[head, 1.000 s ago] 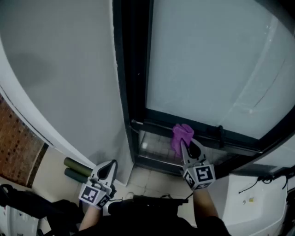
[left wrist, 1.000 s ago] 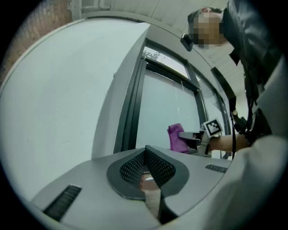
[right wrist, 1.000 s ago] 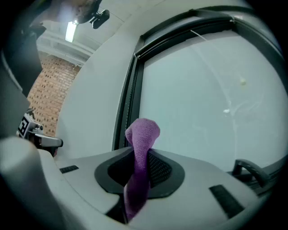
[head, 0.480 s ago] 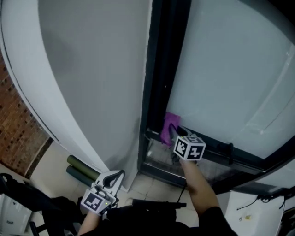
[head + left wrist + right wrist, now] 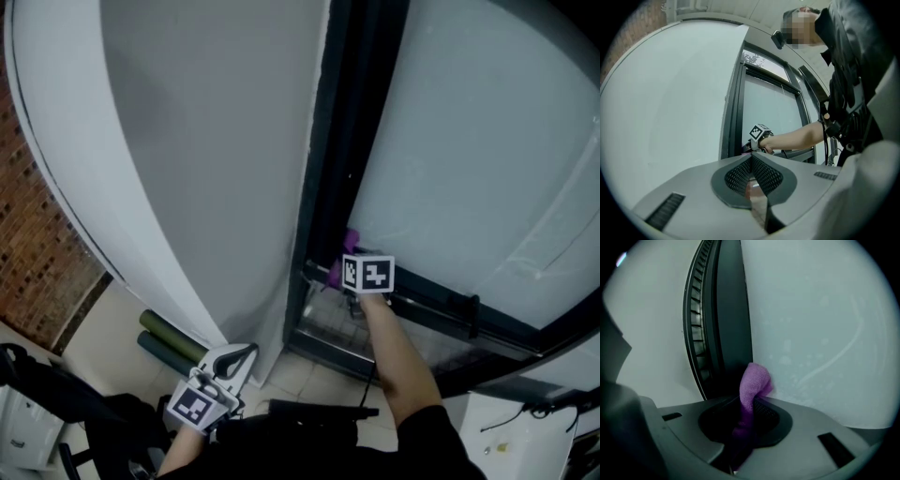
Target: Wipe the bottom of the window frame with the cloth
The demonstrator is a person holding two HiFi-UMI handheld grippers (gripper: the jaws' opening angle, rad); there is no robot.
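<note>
Dark window frame (image 5: pixel 349 141): runs down the centre of the head view.
Right gripper (image 5: pixel 749 404): jaws clamped on the cloth, reaching to the frame's bottom corner, probably to start wiping there.
Left gripper (image 5: pixel 234 361): lower left, jaws together, empty, out of the way.
Purple cloth (image 5: pixel 752 383): mid-frame, against glass and frame.

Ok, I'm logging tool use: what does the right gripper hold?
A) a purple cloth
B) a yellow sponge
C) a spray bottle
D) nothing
A: the right gripper is shut on the cloth, its purple tip sticking out by the pane.
</note>
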